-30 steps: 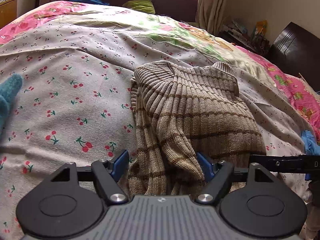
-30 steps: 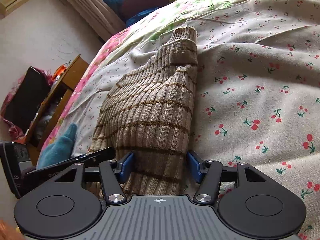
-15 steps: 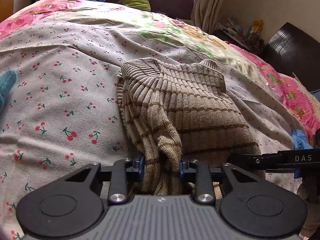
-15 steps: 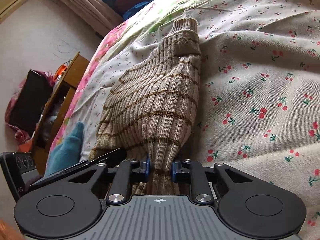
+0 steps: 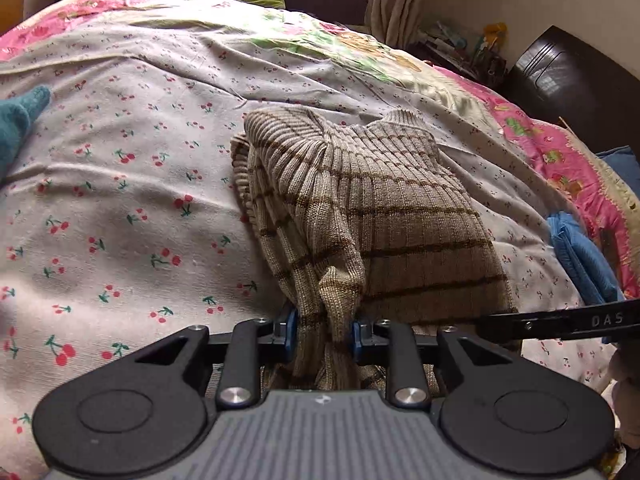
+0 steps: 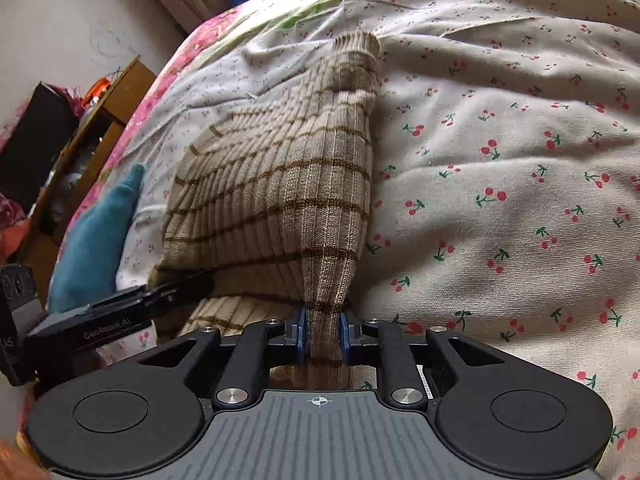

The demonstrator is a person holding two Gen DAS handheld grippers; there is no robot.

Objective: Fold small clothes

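Observation:
A small beige ribbed sweater with thin brown stripes [image 5: 372, 200] lies on the cherry-print bed sheet [image 5: 120, 200], its sleeves folded over the body and its collar at the far end. My left gripper [image 5: 323, 330] is shut on the bunched near hem at the sweater's left side. My right gripper [image 6: 322, 332] is shut on the near hem of the same sweater [image 6: 288, 184] at its right side. The near edge is lifted off the sheet [image 6: 500, 160] while the far part rests on it. The other gripper shows at the edge of each view.
A teal garment [image 5: 16, 128] lies on the sheet to the left; it also shows in the right wrist view [image 6: 96, 232]. A folded blue garment [image 5: 580, 256] lies at the right bed edge. A wooden cabinet [image 6: 80, 152] and a dark cabinet [image 5: 568, 76] stand beside the bed.
Both grippers went from open around the sweater's near hem to shut on it, then raised the near edge a little, stretching the knit towards me.

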